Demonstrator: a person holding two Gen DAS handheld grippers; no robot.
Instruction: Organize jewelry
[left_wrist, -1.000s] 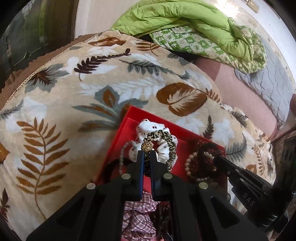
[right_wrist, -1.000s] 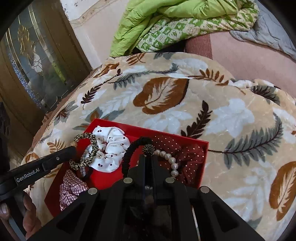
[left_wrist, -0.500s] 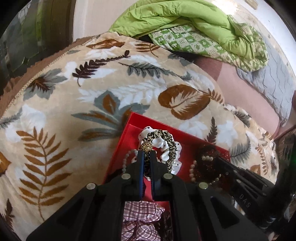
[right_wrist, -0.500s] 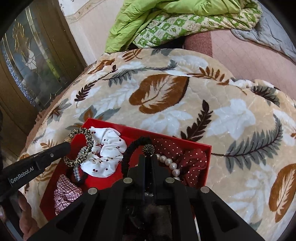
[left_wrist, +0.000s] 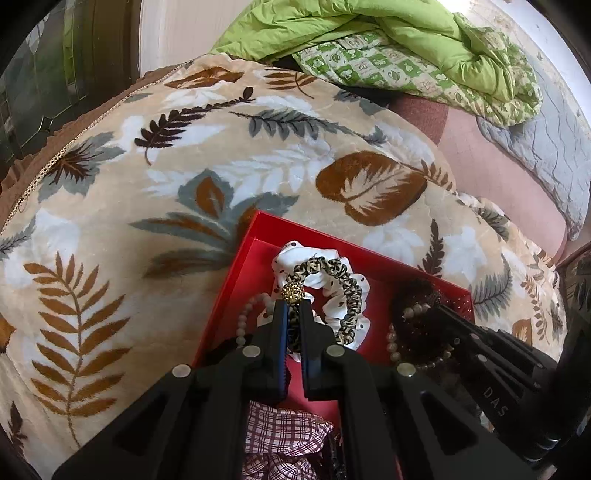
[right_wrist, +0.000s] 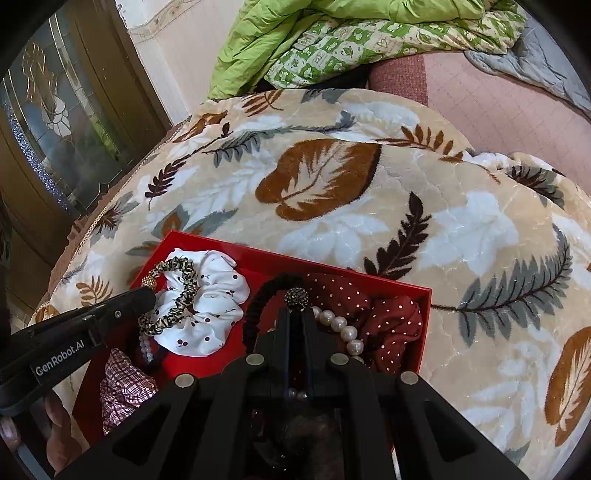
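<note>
- The red tray (right_wrist: 421, 325) lies on a leaf-patterned blanket (right_wrist: 369, 221) spread over a bed, near the bed's left edge in the right wrist view
- The left gripper (left_wrist: 291, 308) has its fingers (left_wrist: 279, 325) clenched on a leopard-print hair tie (left_wrist: 347, 295), gripping it just below its gold bead (left_wrist: 293, 291)
- That tie hangs over a white dotted scrunchie (right_wrist: 214, 306), which rests in the far left corner of the tray
- The right gripper (right_wrist: 295, 312) has its fingers (right_wrist: 282, 332) pressed together on a black hair tie (right_wrist: 258, 306), just under its dark sparkly bead (right_wrist: 296, 296)
- The black tie arcs up and to the left from those fingers, above the tray floor
- A pearl bracelet (right_wrist: 343, 330) lies just right of the right gripper, touching a dark red dotted scrunchie (right_wrist: 391, 325) that fills the tray's right end
- A plaid scrunchie (right_wrist: 125, 387) sits in the near left part of the tray
- A second string of pale beads (left_wrist: 245, 321) shows left of the left gripper, inside the tray
- A green quilt (left_wrist: 369, 40) is bunched at the far end of the bed, with a grey cover (left_wrist: 546, 147) to its right
- Part of a hand (right_wrist: 55, 435) shows at the lower left of the right wrist view
</note>
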